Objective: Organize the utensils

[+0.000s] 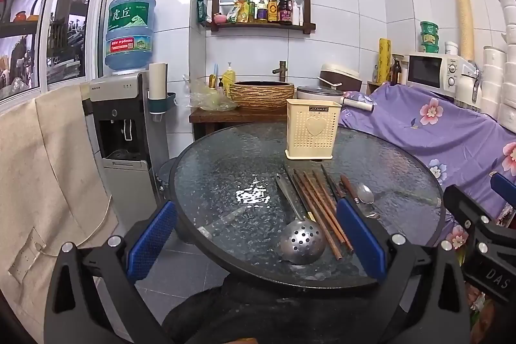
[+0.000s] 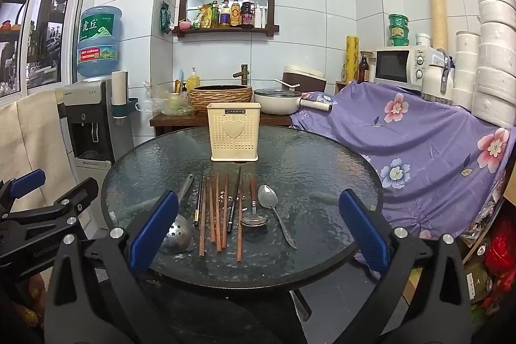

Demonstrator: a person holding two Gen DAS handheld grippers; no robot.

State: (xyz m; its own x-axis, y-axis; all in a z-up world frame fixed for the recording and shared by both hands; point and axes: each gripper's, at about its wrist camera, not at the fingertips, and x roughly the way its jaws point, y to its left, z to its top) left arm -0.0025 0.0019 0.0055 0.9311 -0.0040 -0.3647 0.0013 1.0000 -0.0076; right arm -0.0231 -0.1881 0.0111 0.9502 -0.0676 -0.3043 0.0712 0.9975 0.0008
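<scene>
Where tiles gleam, glass table.

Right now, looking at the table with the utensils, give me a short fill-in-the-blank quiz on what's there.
1. The cream utensil holder bears a raised ____ shape on its front.
2. The perforated skimmer ladle lies at the ____ end of the utensil row, seen from the right wrist.
3. Both the left gripper and the right gripper are ____ and hold nothing.
4. The chopsticks lie on a round ____ table.

Missing words: heart; left; open; glass
</scene>
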